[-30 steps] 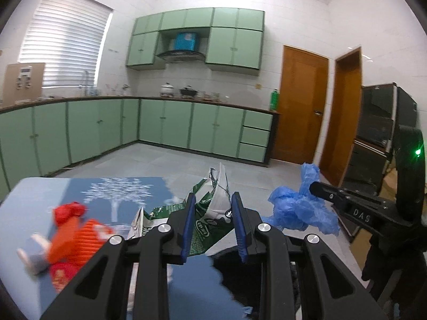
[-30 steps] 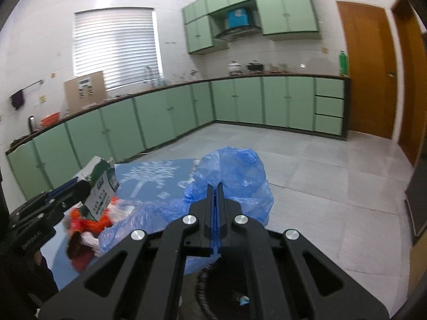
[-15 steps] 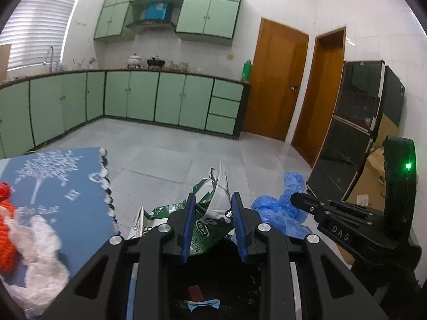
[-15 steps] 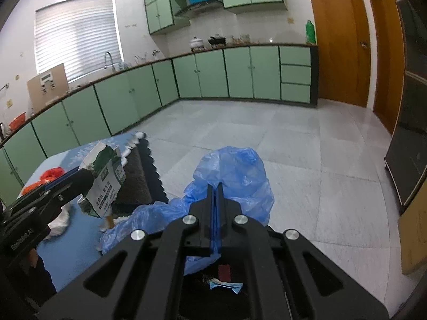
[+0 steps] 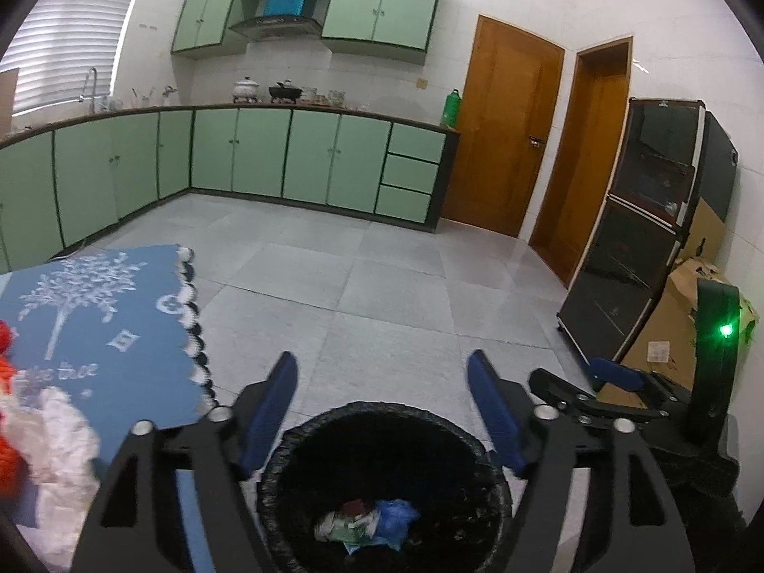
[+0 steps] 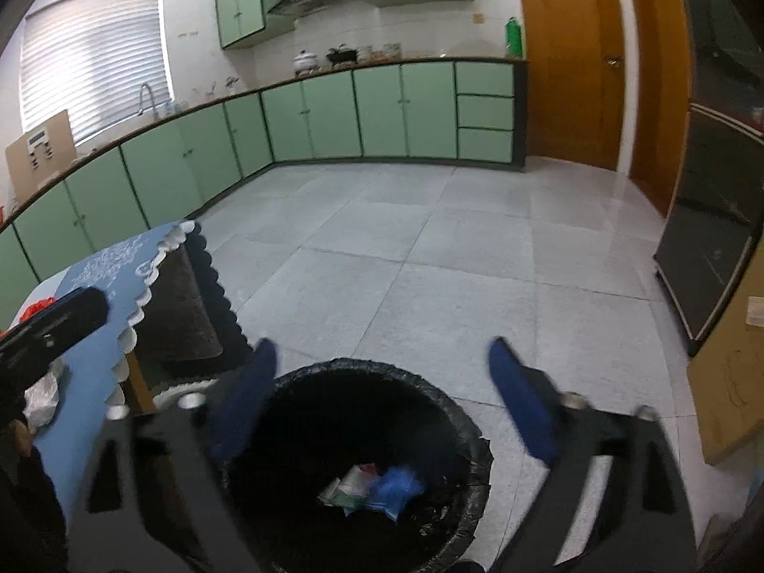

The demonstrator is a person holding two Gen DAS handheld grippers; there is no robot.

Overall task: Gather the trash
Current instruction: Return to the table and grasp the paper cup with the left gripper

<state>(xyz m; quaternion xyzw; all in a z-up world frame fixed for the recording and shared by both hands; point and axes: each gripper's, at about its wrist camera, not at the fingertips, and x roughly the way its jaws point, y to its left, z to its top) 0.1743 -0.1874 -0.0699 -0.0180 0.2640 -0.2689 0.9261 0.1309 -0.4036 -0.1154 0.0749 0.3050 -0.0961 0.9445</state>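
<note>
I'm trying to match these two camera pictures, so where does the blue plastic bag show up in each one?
Left wrist: the blue bag lies at the bottom of the bin, low centre, right of a green wrapper.
Right wrist: the blue bag is again in the bin, low centre, right of the wrapper.
Shared landmark: the green bottle at the counter's end by the door.

My right gripper's blue-padded fingers (image 6: 243, 406) smear with motion; the crumpled white tissue (image 5: 57, 458) and orange-red wrapper (image 5: 7, 453) run off frame.
</note>
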